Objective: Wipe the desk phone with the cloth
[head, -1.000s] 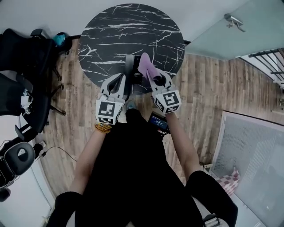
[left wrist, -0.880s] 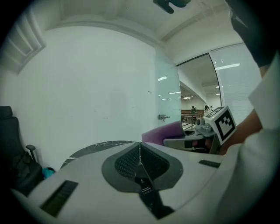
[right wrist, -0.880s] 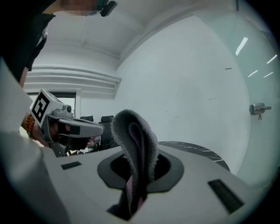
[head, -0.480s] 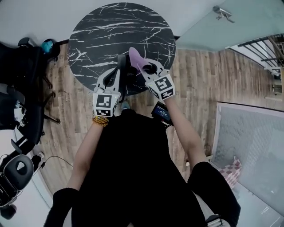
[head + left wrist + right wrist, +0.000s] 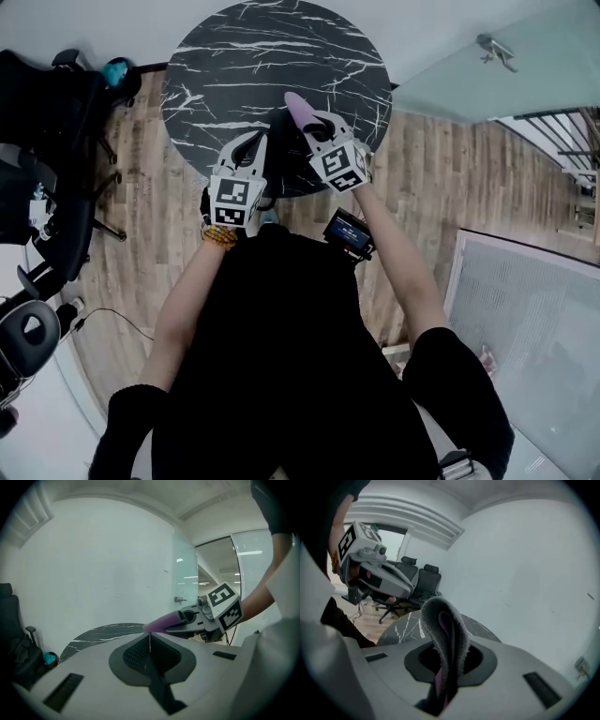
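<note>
Cloth [image 5: 298, 107] tipped up; round black marble table [image 5: 234, 56], wood floor [image 5: 422, 187].

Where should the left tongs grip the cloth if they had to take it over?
Likely the free folded loop of the cloth jutting beyond the right tongs. Bring the left tongs in from the left, opened first: everything behind the loop sits clamped.

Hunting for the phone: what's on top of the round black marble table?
The round black marble table looks bare farther out. The left hand-held gripper and right hand-held gripper, clamping a purple cloth, hide its near edge.
</note>
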